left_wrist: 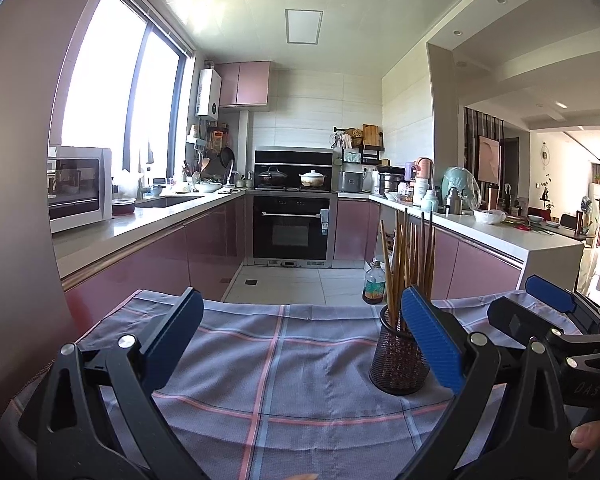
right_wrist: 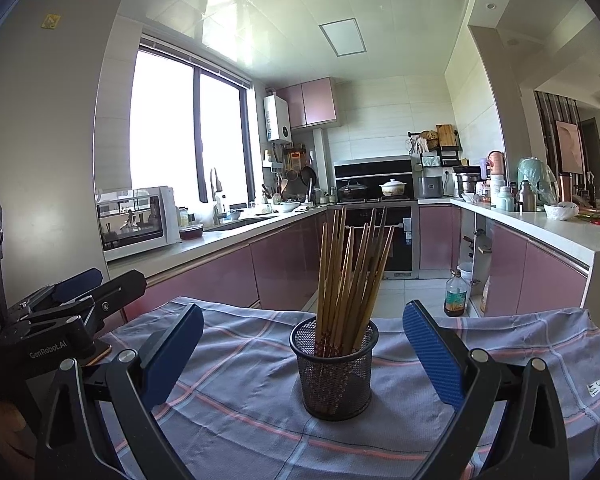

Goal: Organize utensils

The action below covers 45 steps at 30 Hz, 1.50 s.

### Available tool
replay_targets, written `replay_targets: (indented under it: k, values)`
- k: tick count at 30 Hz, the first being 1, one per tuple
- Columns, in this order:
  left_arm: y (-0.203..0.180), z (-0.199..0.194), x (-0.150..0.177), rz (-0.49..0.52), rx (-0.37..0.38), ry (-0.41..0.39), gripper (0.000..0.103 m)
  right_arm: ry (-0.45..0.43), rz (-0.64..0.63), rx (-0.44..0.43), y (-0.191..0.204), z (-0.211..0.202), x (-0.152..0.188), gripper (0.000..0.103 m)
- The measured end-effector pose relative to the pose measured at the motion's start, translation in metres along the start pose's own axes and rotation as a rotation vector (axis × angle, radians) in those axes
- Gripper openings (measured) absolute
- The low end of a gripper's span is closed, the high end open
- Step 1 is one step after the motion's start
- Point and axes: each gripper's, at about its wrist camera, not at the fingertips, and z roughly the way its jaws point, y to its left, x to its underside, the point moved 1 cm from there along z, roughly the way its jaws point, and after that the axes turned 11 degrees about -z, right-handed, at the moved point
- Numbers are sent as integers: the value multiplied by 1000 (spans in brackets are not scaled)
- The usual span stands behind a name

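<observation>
Chopsticks (right_wrist: 348, 276) upright in holder (right_wrist: 334, 368).

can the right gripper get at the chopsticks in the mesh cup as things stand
Probably yes: the right gripper is open, the chopsticks stand straight ahead in the mesh cup, nothing between.

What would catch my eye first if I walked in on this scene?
Most likely the black mesh cup packed with upright wooden chopsticks, standing on a checked cloth squarely between the open blue pads of the right hand-held gripper. The left hand-held gripper, also open, holds nothing and sits to the cup's left. Behind, a pink-cabinet kitchen with a bright window.
</observation>
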Motion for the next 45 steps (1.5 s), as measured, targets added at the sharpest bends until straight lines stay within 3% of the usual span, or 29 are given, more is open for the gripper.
replay_targets:
  k: [45]
  values:
    - [0, 7, 3, 5, -8, 12, 98, -2, 10, -7, -3, -1, -2, 97]
